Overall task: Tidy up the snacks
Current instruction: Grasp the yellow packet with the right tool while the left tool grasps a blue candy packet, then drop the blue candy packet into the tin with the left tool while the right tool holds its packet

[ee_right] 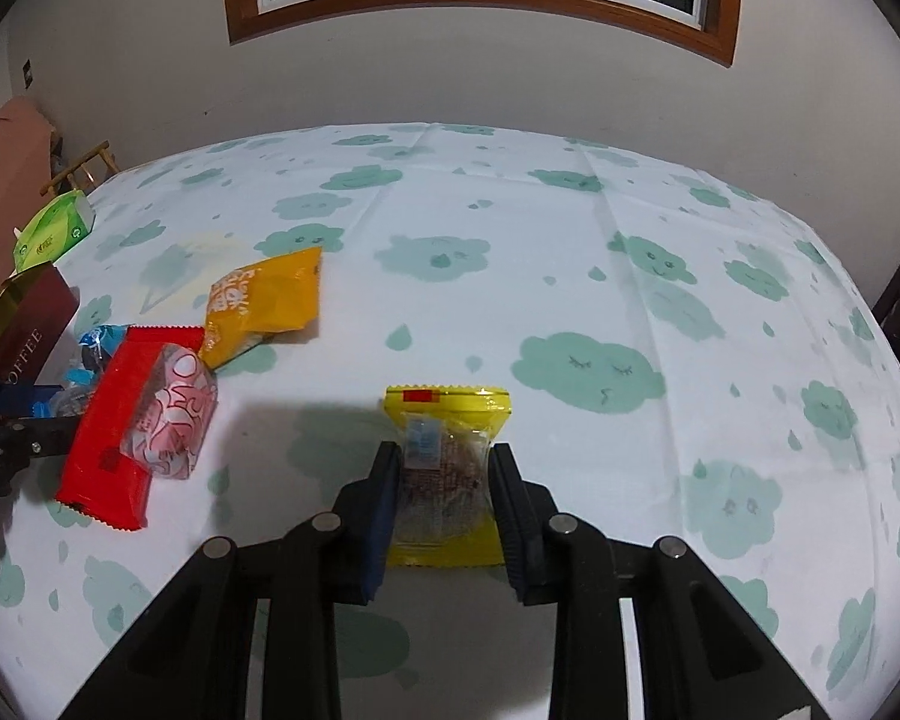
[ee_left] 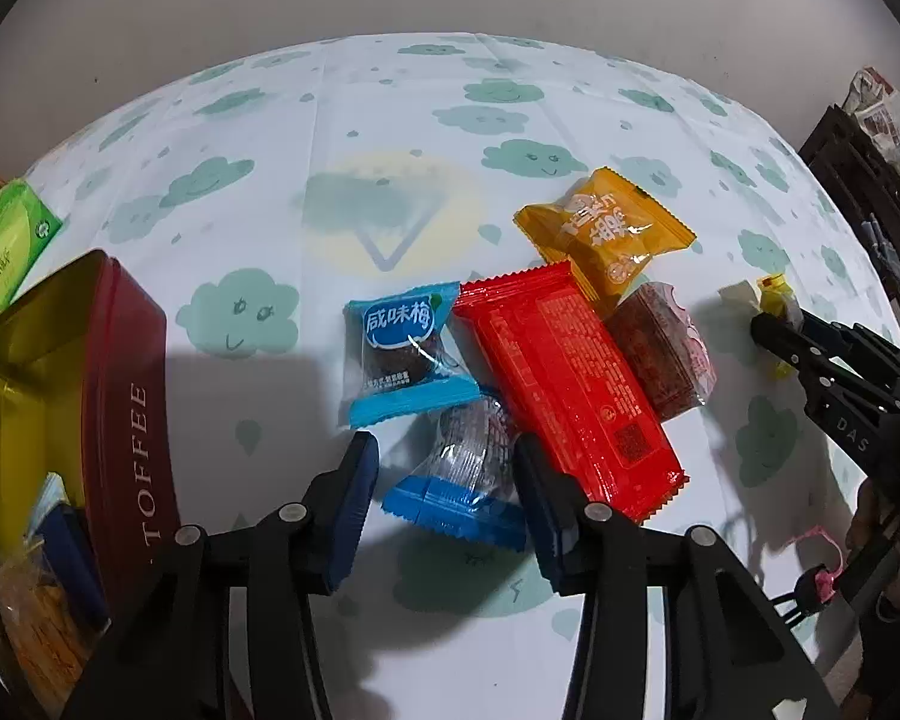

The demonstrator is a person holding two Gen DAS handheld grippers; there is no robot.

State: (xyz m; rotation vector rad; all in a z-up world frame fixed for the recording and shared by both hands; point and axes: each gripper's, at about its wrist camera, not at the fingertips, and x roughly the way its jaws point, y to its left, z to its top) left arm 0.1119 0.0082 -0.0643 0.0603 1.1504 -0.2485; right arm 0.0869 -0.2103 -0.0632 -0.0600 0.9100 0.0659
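My left gripper (ee_left: 444, 450) points down at a pile of snacks on the cloud-print tablecloth. A clear packet with blue ends (ee_left: 462, 474) lies between its fingers. The right pad is against the packet and a strip of cloth shows at the left pad, so the jaws stand open around it. Just beyond lie a blue plum packet (ee_left: 402, 348), a long red packet (ee_left: 564, 384), an orange packet (ee_left: 606, 234) and a pink-printed clear packet (ee_left: 666, 348). My right gripper (ee_right: 444, 480) is shut on a yellow-edged clear snack packet (ee_right: 444, 420) to the right of the pile.
A dark red TOFFEE tin (ee_left: 126, 396) with a gold inside stands open at the left and holds several snacks. A green tissue pack (ee_left: 0, 252) lies behind it. Dark furniture (ee_left: 858, 180) stands past the table's right edge. A person's hand (ee_left: 888, 540) holds the right gripper.
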